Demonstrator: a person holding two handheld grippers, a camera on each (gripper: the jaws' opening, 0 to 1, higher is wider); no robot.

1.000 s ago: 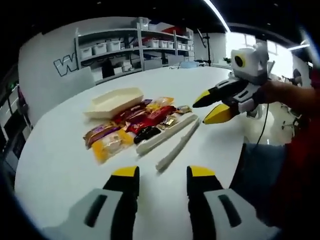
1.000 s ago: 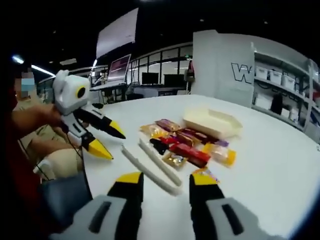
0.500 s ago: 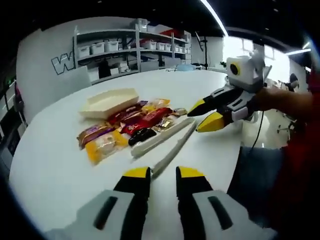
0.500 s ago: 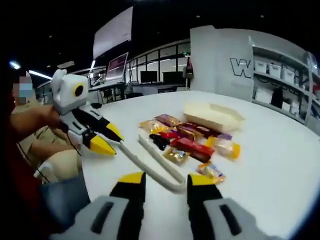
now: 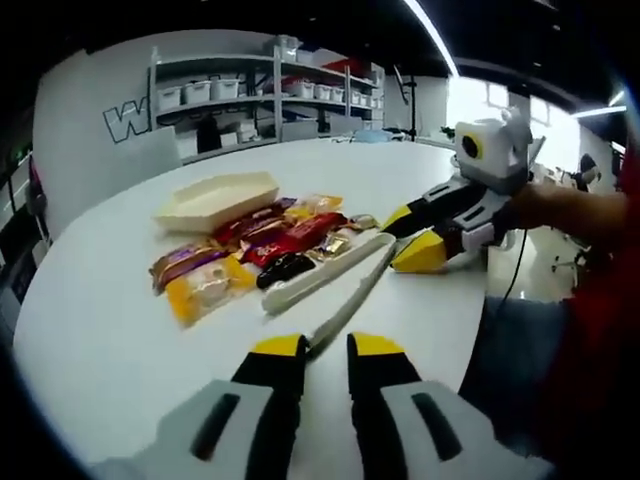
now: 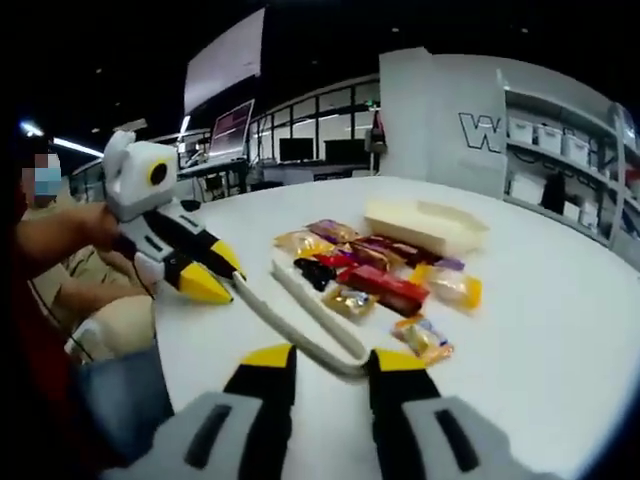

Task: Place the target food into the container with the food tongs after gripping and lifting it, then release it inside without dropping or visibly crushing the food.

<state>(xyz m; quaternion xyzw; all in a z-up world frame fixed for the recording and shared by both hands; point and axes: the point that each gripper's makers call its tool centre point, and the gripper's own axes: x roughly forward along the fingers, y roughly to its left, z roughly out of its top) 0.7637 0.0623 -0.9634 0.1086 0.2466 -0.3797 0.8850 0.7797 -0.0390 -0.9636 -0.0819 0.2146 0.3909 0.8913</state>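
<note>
Tongs [image 5: 330, 280] at mid frame are pinched by both grippers: left gripper [image 5: 318, 350] nearly closed on hinge end, right gripper [image 5: 412, 240] on one arm tip. Grip should be squared before snacks [image 5: 260, 245] are approached.

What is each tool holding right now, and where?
Left tool pinches one arm tip of the tongs; right tool straddles their joined end, grip unclear.

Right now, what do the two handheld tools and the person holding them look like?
Both tools match: the left tool and the right tool have grey bodies with black jaws tipped in yellow. Each carries a white box with a yellow-ringed lens. A black cable hangs beneath the right one. The person wears a red top.
</note>
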